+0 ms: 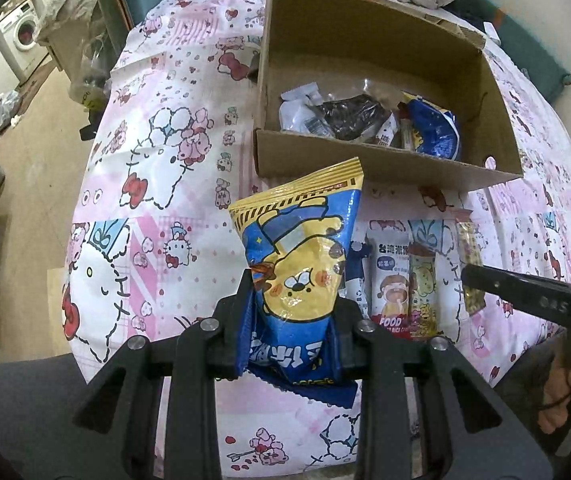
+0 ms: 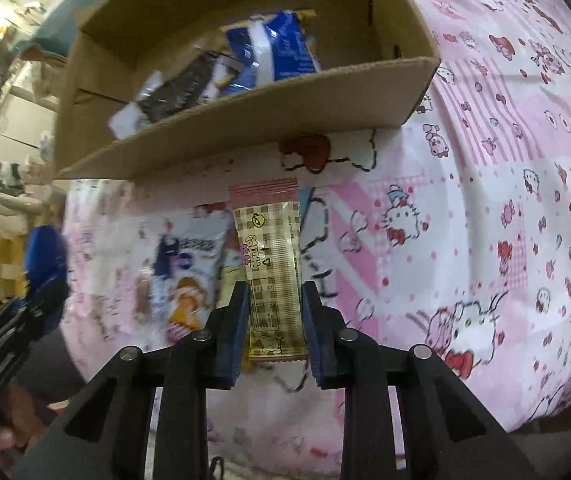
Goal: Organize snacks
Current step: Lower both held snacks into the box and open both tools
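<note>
Snacks: several packets, some already in the cardboard box (image 1: 385, 168), some lying on the tablecloth (image 1: 157, 208) in front of it, two in the grippers.
Blue and yellow bag: a puffed snack bag (image 1: 305, 248) with a cartoon dog face, printed upside down as seen, held off the cloth just short of the box's near wall.
Left gripper: the left gripper (image 1: 295, 304) is clamped on the lower part of the blue and yellow bag, its pads pressing the foil in from both sides.
Checkered bar: a long beige and brown wafer-style packet (image 2: 273, 264) with pink crimped ends, pointing lengthwise toward the box.
Right gripper: the right gripper (image 2: 275, 304) has its blue-padded jaws drawn in against the two long edges of the checkered bar, so it grips it; whether the bar rests on the cloth cannot be told.
On the cloth: a white rice-cracker packet (image 1: 391, 280) with a cartoon child lies just left of the checkered bar, with a narrower yellow packet (image 1: 423, 292) between them.
Box contents: a second blue bag (image 1: 437, 132) at the right, a dark packet (image 1: 349, 116) in the middle, white wrappers (image 1: 297, 114) at the left.
Box position: open-topped, standing on the cloth beyond the loose packets.
Surroundings: a washing machine (image 1: 21, 36) stands far left across the floor.
</note>
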`<state>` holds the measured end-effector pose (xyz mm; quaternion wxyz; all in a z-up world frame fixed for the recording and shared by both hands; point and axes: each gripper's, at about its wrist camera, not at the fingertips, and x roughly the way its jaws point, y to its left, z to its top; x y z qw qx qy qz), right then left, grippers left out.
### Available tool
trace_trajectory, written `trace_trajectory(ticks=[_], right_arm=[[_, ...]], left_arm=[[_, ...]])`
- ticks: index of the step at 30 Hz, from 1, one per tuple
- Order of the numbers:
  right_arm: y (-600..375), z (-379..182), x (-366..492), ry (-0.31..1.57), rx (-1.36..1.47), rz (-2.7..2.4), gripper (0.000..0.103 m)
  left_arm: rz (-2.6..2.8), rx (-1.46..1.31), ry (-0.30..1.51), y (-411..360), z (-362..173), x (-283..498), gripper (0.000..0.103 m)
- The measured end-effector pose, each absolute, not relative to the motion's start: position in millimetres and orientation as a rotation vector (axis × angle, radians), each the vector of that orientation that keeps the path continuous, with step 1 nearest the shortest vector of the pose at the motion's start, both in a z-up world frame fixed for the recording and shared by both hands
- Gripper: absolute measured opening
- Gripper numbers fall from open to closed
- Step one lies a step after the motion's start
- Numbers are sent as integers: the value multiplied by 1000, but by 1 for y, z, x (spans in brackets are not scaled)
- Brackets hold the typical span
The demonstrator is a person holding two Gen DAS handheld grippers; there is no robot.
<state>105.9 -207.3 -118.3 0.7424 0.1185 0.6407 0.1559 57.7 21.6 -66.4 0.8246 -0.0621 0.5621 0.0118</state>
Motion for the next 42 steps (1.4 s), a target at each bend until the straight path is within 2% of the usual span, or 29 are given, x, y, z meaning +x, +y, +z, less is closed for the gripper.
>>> trace_trajectory(ticks=[5,9,13,20,25,30,42], right_arm=[[-202,-98,101,1342,296,407,27],[-189,-87,102,1305,319,484,27],[-177,-77,102,1257,342,574,27],[-192,-23,108,990,386,635,27],[-216,-11,132,906,430,552,27],[-236,-10,156,883,452,461,27],[-248,-38,200,994,379,326,27]], left_arm=[[37,-123,1161,21,-61,58,26],[-36,-192,1204,20,-61,59,26],[-54,-155,1148,13,-41,60,26],[-16,-130,1045,12,-3,85,26],[-53,-112,988,7,13,109,26],[-56,-93,974,-3,15,131,26],[0,-66,984,-14,-3,184,26]])
